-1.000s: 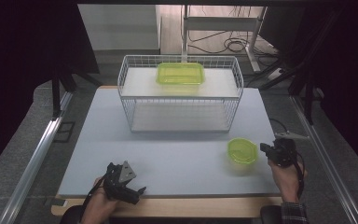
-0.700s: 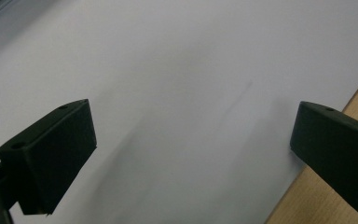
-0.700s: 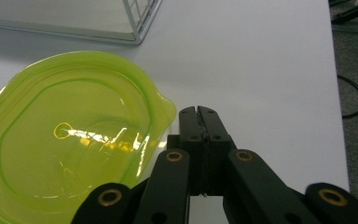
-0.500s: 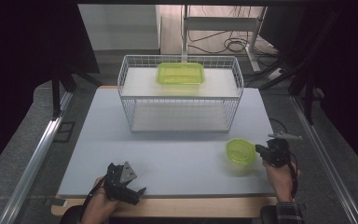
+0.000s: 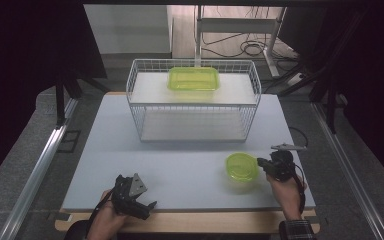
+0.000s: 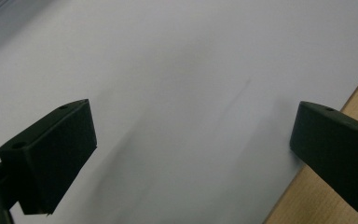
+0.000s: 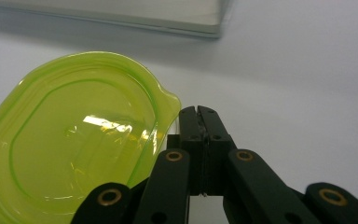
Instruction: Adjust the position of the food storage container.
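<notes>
My right gripper [image 7: 199,111] is squeezed tight with nothing in it, right beside the green lid [image 7: 77,135] on the worktop [image 5: 180,150], so I might push the lid away, while my left gripper [image 6: 191,140] waits wide apart.

a pale grey-white counter [image 5: 180,165] with a light wood edge [image 5: 205,223] along its near side stands on a grey floor [image 5: 25,145]. dark curtains [image 5: 30,45] hang at both sides. beyond the counter, a metal stand [image 5: 240,25] rises from a lighter floor strewn with black cables [image 5: 252,48]. a metal rail [image 5: 40,170] runs along the left.
</notes>
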